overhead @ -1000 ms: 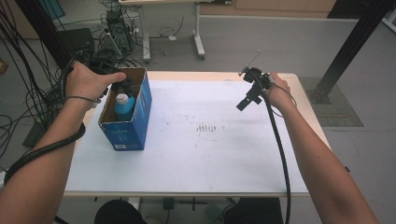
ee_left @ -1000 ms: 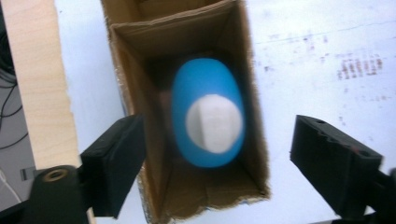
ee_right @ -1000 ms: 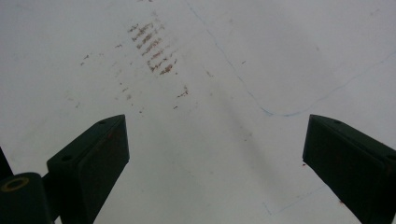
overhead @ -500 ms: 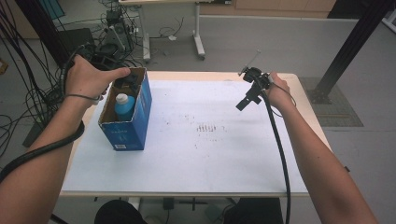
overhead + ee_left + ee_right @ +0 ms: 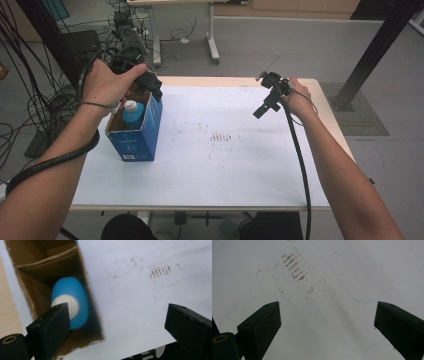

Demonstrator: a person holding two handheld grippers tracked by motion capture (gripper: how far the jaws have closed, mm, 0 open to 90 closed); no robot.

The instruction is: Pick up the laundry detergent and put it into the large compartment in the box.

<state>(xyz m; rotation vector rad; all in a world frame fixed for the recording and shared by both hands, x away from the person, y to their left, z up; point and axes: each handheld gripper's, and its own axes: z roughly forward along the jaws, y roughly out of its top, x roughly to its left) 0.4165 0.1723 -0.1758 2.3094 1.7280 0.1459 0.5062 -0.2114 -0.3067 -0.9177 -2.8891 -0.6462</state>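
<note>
White paper covers the table (image 5: 210, 170) in front of you, marked near its middle with a patch of small brown smudges (image 5: 220, 137); beyond the far edge lie a grey floor, loose cables and the legs of another desk.

At the left, your left gripper (image 5: 145, 82) hangs just above the far end of an open blue cardboard box (image 5: 135, 142) that stands on the paper. Its jaws have just been opening and now stand wide, with nothing pressed between them. In the left gripper view one jaw sits over the box mouth and the other over bare paper. A blue bottle with a white cap (image 5: 71, 305) stands upright inside the box, against the blue wall nearest the table's middle; brown cardboard flaps show behind it. The cap pokes up to about the box rim in the high view.

Further right, past the smudges, your right gripper (image 5: 267, 102) hovers over the far right part of the table, tilted down toward the paper. Its jaws are spread wide too, and between them lies bare paper with faint pen lines.
</note>
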